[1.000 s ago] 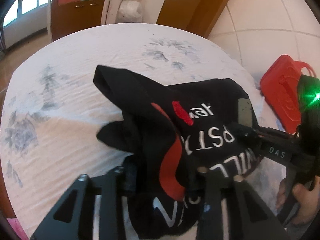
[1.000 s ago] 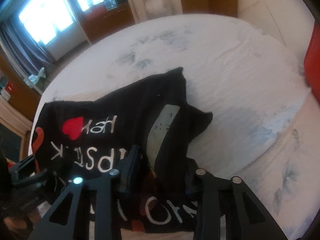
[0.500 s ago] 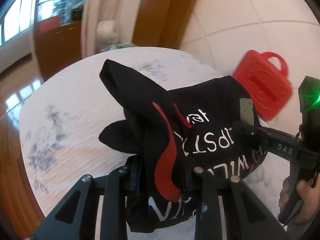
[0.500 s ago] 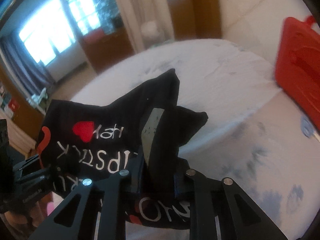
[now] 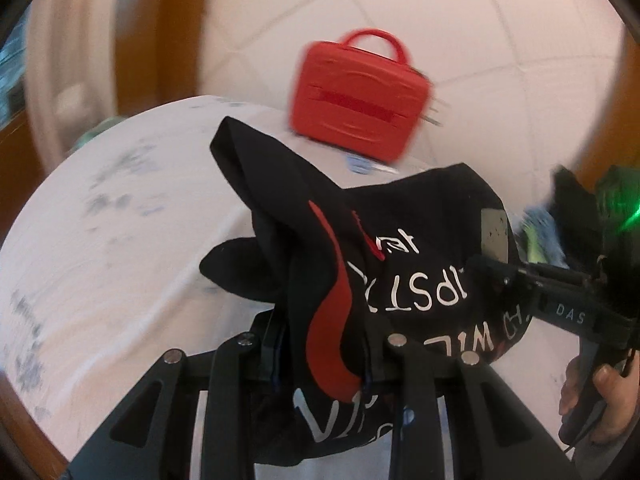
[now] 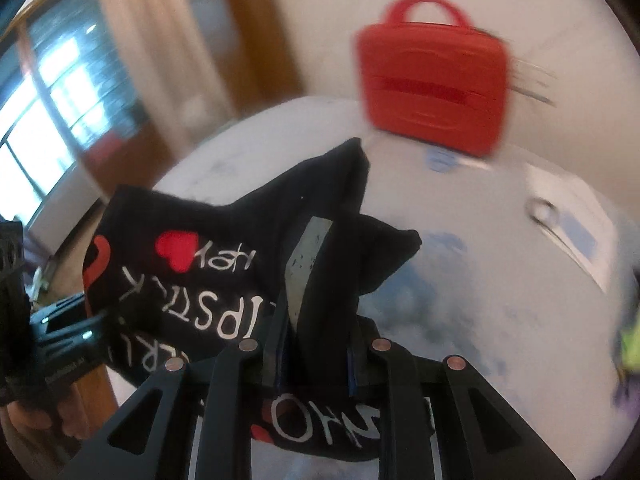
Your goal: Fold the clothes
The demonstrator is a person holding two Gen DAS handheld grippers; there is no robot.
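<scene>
Black printed shirt (image 5: 404, 264) bunched, lifted above bed (image 5: 104, 264), spanning both grippers. Left gripper (image 5: 324, 356) clamped on shirt fold; right gripper (image 6: 316, 350) clamped on other edge. Hanging cloth blocks much of both views. Red case (image 6: 432, 92) stands beyond shirt at padded wall (image 5: 480, 40), blurred. Papers (image 6: 576, 224) lie on bed, right.

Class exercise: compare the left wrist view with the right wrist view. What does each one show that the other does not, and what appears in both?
Only the left wrist view shows the right tool from the side, with its green light and the holding hand. Only the right wrist view shows the bright window, the red heart print and the left tool at the left edge. Both show the black shirt clamped and lifted, the red case by the wall, and the white floral bedsheet.
</scene>
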